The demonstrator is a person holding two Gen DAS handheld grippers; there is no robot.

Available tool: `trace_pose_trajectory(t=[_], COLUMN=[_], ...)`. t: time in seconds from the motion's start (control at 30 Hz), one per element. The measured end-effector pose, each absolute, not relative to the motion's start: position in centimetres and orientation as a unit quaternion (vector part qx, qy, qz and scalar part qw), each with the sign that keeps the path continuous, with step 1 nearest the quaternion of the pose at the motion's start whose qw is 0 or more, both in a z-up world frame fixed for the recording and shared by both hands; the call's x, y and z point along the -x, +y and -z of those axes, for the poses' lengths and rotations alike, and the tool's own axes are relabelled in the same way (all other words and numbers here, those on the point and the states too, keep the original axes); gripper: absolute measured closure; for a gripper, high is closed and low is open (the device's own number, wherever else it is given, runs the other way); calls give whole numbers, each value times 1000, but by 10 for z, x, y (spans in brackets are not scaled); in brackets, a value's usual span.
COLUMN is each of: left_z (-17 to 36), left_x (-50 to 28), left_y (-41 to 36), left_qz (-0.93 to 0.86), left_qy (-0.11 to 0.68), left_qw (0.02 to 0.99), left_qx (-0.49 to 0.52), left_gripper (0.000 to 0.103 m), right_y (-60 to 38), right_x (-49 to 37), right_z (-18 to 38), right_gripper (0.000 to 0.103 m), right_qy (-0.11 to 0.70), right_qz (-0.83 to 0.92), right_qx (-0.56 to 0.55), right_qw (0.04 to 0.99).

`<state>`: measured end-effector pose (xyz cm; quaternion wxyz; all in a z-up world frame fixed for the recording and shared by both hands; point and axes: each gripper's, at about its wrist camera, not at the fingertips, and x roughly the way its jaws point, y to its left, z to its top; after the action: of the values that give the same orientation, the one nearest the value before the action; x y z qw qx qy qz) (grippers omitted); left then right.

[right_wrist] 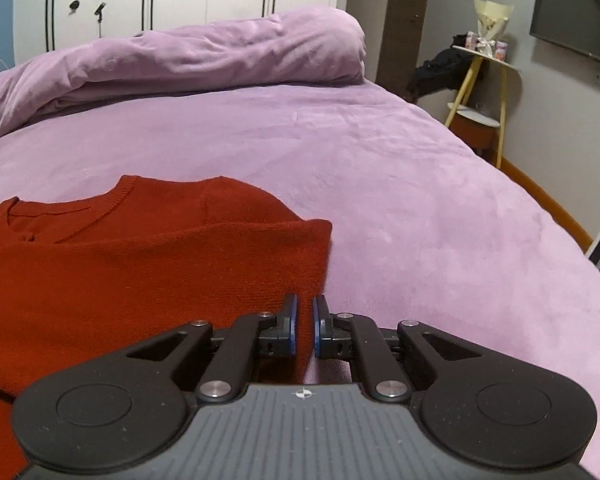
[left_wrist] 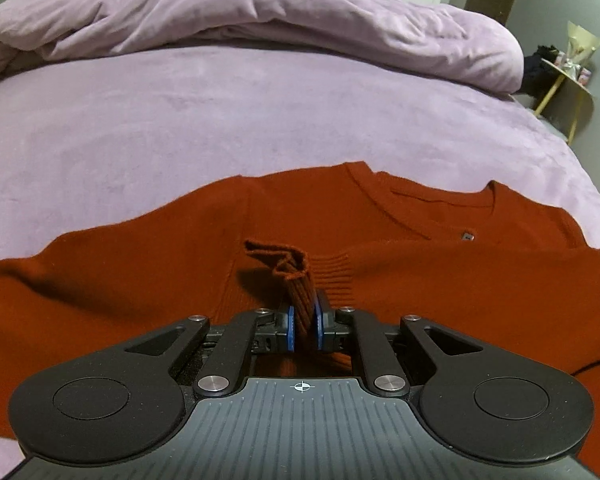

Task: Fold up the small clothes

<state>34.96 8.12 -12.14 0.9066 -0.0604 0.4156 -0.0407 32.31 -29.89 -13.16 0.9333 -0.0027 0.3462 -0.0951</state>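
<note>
Bed (right_wrist: 400,184): purple, sweater (left_wrist: 140,264) lower frame, hem cut off.
Left tongs (left_wrist: 303,326): pinching ribbed cuff (left_wrist: 296,280).
Right tongs (right_wrist: 303,328): narrow gap, grip unclear.
</note>
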Motion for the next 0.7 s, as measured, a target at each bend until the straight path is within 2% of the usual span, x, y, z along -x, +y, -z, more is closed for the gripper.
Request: trace_pose_trajectory(t=[0.07, 0.13, 0.3, 0.37, 0.4, 0.43, 0.47, 0.57, 0.7], left_z=[123, 124, 120, 110, 104, 98, 93, 95, 124], left_x=[-351, -352, -350, -344, -339, -333, -328, -323, -337], left_y=[82, 82, 82, 84, 84, 83, 82, 68, 41], left_qz=[36, 29, -9, -42, -48, -49, -48, -5, 2], left_qy=[421, 425, 433, 429, 417, 405, 396, 391, 419], left_qw=[904, 903, 901, 902, 907, 912, 916, 918, 908], left_qx=[63, 58, 32, 28, 29, 36, 47, 64, -9], left_gripper=[90, 85, 65, 64, 59, 48, 44, 41, 38], right_y=[-302, -300, -291, -291, -289, -283, -275, -243, -218], right_x=[-322, -324, -325, -316, -309, -303, -299, -300, -314], right_z=[131, 133, 132, 123, 117, 112, 110, 115, 135], right_gripper=[96, 96, 96, 95, 95, 95, 95, 95, 95], right_qy=[343, 342, 343, 325, 309, 296, 288, 298, 329], right_qz=[92, 94, 158, 170, 158, 135, 102, -4, -55], right_qx=[4, 18, 63, 43, 28, 20, 19, 29, 66], right_qw=[935, 935, 924, 929, 937, 945, 952, 954, 941])
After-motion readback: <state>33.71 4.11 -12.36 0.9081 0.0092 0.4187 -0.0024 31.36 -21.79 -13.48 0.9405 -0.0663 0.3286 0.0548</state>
